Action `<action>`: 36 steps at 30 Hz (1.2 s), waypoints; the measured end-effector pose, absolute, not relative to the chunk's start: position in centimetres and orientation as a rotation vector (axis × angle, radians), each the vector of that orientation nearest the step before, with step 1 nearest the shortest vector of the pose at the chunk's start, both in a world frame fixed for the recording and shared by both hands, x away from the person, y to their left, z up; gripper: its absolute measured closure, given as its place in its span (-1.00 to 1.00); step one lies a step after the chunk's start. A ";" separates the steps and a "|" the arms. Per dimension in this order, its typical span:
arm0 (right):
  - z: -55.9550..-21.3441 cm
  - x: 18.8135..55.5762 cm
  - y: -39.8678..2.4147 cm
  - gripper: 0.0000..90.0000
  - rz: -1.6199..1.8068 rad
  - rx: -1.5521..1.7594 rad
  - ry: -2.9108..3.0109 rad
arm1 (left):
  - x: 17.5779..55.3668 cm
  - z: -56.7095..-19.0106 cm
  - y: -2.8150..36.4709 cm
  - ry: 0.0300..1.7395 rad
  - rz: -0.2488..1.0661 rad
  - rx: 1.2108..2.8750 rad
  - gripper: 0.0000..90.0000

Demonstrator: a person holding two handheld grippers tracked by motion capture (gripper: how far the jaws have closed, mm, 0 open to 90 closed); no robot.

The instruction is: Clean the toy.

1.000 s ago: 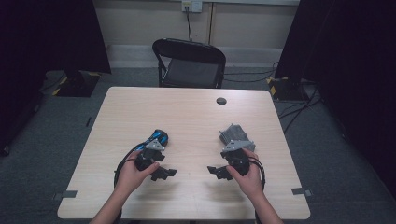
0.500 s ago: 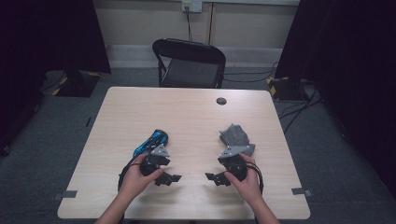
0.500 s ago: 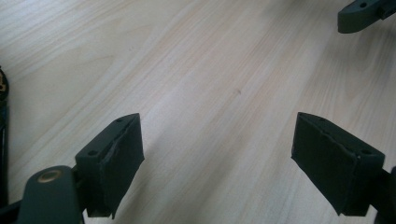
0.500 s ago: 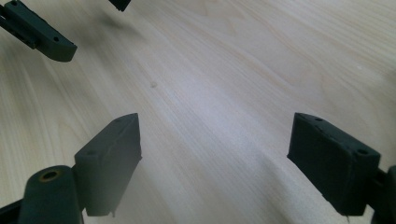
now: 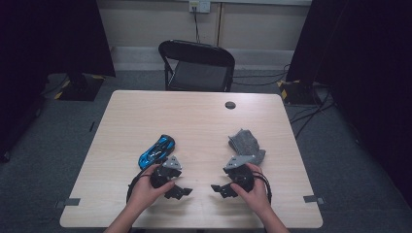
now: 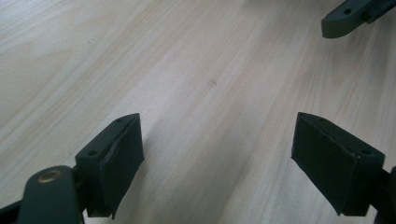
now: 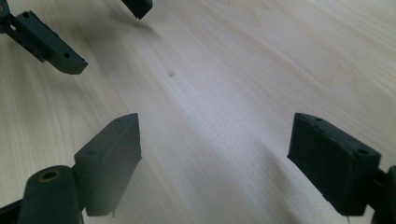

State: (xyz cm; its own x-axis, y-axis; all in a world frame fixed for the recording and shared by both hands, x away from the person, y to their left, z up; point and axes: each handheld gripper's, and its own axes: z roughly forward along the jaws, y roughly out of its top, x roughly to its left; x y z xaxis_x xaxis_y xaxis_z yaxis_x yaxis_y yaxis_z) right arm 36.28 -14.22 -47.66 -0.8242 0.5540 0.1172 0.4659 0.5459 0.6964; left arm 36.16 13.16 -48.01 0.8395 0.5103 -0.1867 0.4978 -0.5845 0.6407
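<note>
Since the left gripper (image 5: 180,192) backed toward the desk's (image 5: 204,121) near edge, the blue toy car (image 5: 156,150) lies uncovered behind it; both grippers' jaws wide, empty, right gripper (image 5: 219,188) idle, grey cloth (image 5: 245,142) untouched.

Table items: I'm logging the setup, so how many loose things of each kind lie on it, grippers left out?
Toy car: 1
Grey cloth: 1
Total: 2, both on the table
</note>
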 end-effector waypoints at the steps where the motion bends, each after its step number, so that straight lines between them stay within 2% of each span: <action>1: -47.8 36.2 -14.2 -0.64 1.146 0.876 2.664 | 36.1 -48.0 13.1 0.728 0.020 2.301 -0.64; 27: -48.9 35.3 -13.2 -0.64 1.103 0.797 2.723 | 34.6 -48.9 11.6 0.606 0.035 2.352 -0.64; 36: -49.2 35.1 -13.0 -0.64 1.085 0.768 2.741 | 34.3 -49.3 11.4 0.491 0.112 2.375 -0.67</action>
State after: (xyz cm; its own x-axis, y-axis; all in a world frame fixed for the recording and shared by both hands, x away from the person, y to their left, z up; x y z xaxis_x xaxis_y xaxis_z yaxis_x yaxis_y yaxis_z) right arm 35.08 -12.97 -49.17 -0.8685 0.4867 0.0938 0.4190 0.6198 0.6636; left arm 34.27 11.40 -49.32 0.9244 0.3778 -0.0532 0.3175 -0.6843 0.6565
